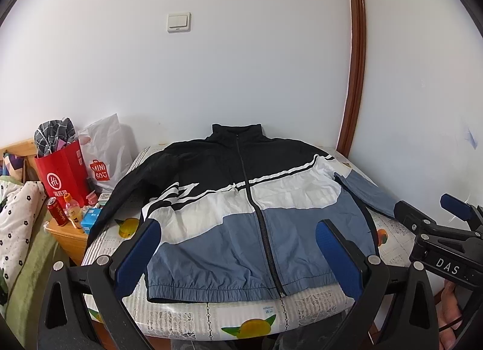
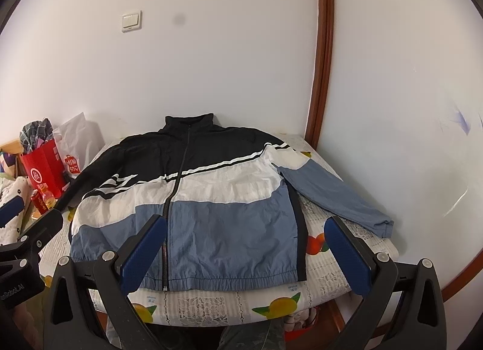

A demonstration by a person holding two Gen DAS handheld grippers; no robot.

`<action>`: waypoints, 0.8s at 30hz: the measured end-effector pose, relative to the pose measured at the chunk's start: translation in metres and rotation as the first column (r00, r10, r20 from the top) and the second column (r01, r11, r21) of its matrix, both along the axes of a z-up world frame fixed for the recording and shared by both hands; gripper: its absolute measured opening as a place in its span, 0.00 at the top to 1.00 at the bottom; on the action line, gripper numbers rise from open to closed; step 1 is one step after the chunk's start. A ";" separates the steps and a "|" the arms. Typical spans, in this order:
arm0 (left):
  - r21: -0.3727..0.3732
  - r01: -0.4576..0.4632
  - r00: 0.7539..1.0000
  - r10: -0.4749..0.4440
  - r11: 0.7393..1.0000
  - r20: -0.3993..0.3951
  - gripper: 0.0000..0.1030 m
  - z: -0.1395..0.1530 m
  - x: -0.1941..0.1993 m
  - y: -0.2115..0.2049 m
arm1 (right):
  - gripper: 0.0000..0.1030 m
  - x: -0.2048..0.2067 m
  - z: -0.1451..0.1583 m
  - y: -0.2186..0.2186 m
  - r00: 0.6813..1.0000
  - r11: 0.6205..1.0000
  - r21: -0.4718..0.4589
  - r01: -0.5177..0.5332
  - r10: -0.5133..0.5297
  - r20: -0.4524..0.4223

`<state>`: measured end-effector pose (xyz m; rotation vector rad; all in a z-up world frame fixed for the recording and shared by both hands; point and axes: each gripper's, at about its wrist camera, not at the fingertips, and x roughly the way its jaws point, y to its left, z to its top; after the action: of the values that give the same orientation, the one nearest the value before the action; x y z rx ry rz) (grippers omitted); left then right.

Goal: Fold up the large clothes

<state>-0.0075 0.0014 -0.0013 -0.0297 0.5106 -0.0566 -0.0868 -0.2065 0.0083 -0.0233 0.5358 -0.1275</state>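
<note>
Jacket (image 1: 241, 205) lies flat, front up and zipped, on the table (image 1: 193, 316) (fruit-print cover), ahead of both sets of fingers. Left gripper (image 1: 238, 256) is spread wide, holding nothing, above the hem. Right gripper (image 2: 246, 252) is likewise spread and empty, over the jacket's lower right panel.

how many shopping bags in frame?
2, both left of the table against the wall: a red bag stuffed with plaid fabric, and a white Miniso bag right beside it, nearer the jacket. More may sit hidden behind them.
</note>
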 end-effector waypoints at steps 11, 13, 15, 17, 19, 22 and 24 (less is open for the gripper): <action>-0.023 -0.013 1.000 0.013 1.000 -0.004 0.00 0.005 0.000 0.007 | 0.00 -0.005 0.004 0.005 1.000 1.000 -0.007 -0.011 0.011 0.013; -0.025 -0.014 1.000 0.013 1.000 -0.004 0.00 0.006 0.000 0.007 | 0.00 -0.006 0.005 0.006 1.000 1.000 -0.009 -0.012 0.013 0.016; -0.025 -0.015 1.000 0.014 1.000 -0.003 0.00 0.006 0.000 0.007 | 0.00 -0.006 0.006 0.006 1.000 1.000 -0.009 -0.016 0.016 0.019; -0.025 -0.016 1.000 0.016 1.000 -0.001 0.00 0.007 0.000 0.006 | 0.00 -0.007 0.005 0.008 1.000 1.000 -0.009 -0.017 0.017 0.018; -0.023 -0.020 1.000 0.020 1.000 0.001 0.00 0.004 -0.001 0.010 | 0.00 -0.008 0.006 0.008 0.999 1.000 0.000 -0.030 0.030 0.017; -0.027 -0.023 1.000 0.023 0.999 -0.001 0.00 0.004 0.001 0.010 | 0.00 -0.008 0.006 0.009 1.000 1.000 -0.013 -0.019 0.019 0.019; -0.027 -0.024 1.000 0.024 0.999 0.000 0.00 0.004 0.000 0.011 | 0.00 -0.009 0.007 0.009 1.000 1.000 -0.008 -0.025 0.025 0.019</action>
<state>-0.0072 0.0124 0.0023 -0.0617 0.5090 -0.0399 -0.0955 -0.1971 0.0148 -0.0366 0.5160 -0.1055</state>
